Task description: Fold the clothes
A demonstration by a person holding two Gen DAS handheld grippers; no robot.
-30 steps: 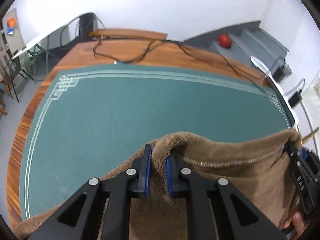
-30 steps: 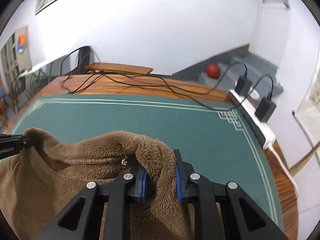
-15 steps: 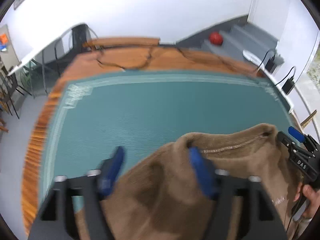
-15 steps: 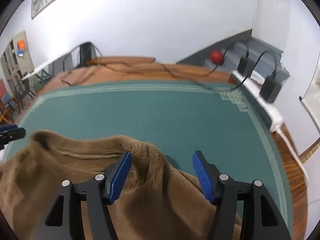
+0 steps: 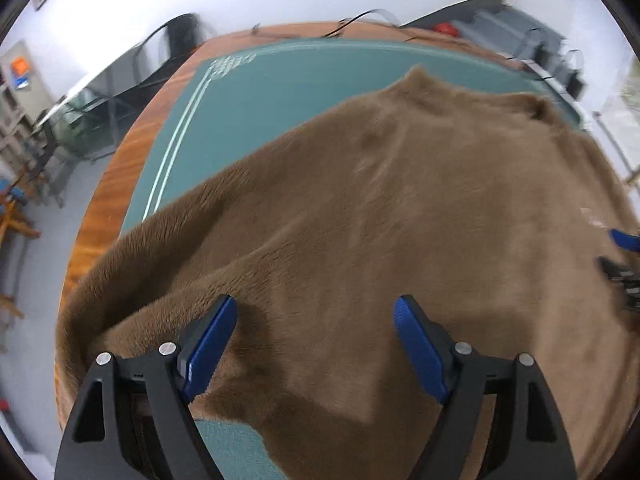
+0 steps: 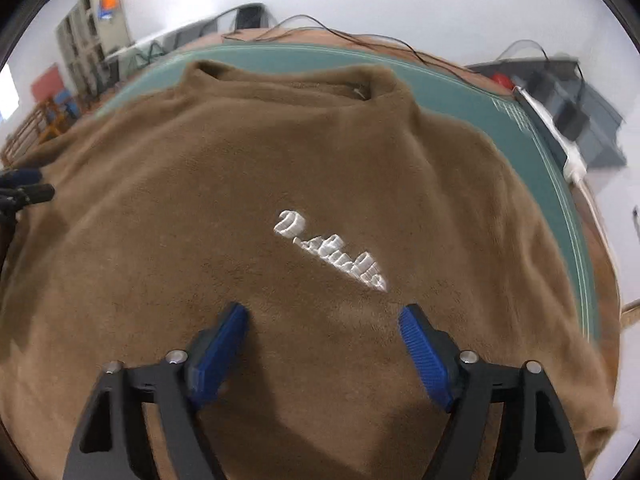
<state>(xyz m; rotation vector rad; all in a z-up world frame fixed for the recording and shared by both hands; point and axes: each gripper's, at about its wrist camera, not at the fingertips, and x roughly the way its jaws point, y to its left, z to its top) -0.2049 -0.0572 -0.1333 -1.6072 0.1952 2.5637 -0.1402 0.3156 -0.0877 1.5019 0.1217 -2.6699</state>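
The brown fuzzy sweater (image 6: 320,168) lies spread out flat on the green mat (image 5: 256,92) of the desk (image 5: 120,152), front side up, with white letters (image 6: 332,258) showing. The left claw (image 5: 314,320) is spread wide and holds nothing. The right claw (image 6: 322,320) is opening and holds nothing too. No fold is made yet. All the folding is still left to do.

green mat (image 5: 256,92), cables (image 6: 360,40), red ball (image 6: 502,79)
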